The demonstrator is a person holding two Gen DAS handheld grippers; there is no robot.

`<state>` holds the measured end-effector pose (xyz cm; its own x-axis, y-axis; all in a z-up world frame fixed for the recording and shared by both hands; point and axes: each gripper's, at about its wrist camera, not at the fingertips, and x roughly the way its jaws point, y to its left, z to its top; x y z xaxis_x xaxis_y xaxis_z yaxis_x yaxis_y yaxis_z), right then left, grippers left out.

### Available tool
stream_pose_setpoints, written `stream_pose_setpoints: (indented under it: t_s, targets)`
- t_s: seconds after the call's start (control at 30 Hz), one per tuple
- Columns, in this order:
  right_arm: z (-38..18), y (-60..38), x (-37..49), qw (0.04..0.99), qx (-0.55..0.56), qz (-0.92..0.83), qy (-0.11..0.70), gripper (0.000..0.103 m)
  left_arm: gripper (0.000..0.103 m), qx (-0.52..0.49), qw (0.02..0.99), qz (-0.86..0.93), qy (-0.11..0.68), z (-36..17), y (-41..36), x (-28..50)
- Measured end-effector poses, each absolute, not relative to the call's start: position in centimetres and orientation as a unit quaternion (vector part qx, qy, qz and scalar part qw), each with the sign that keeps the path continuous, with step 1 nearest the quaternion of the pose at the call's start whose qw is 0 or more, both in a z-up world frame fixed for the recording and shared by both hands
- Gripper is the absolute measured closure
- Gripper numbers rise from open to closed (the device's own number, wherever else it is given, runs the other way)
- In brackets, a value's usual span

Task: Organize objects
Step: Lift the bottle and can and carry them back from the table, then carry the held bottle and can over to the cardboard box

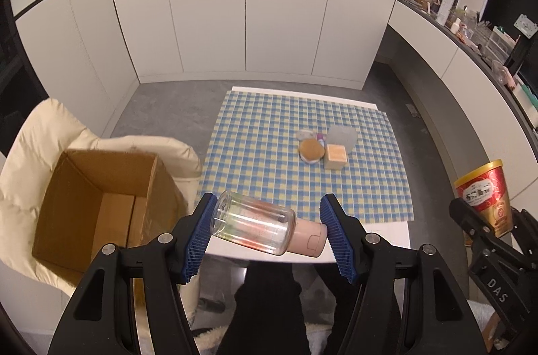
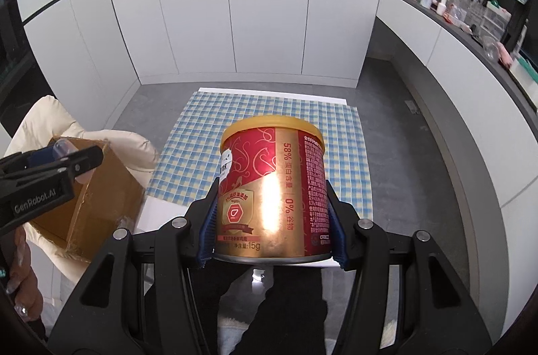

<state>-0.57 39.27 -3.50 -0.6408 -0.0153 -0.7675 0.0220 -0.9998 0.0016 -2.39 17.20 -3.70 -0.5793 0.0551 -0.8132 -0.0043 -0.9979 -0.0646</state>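
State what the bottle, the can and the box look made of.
Bottle: clear glass or hard plastic, see-through and glossy; pink cap looks matte plastic.
Can: likely metal, shiny printed wall with a bright glare; yellow lid looks plastic.
Box: brown corrugated cardboard, dull.

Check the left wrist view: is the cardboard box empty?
Yes, the cardboard box sits open with only its bare bottom showing.

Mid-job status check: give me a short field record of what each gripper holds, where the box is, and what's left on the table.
left gripper: shut on clear bottle with pink cap, held sideways between the pads
right gripper: shut on red and gold can, upright
cardboard box: open, on cream padded chair, left of table
checked tablecloth: small cluster left, including a round brown-topped item and a tan cube
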Motion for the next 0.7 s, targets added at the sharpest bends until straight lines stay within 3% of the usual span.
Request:
stream_pose_setpoints:
  t_s: [0.7]
  targets:
    - [-7.5, 38.7, 6.3, -0.008, 0.440, -0.898, -0.001, 0.047, 0.039, -0.467, 0.032, 0.883, 0.007, -8.5, 15.6, 5.1]
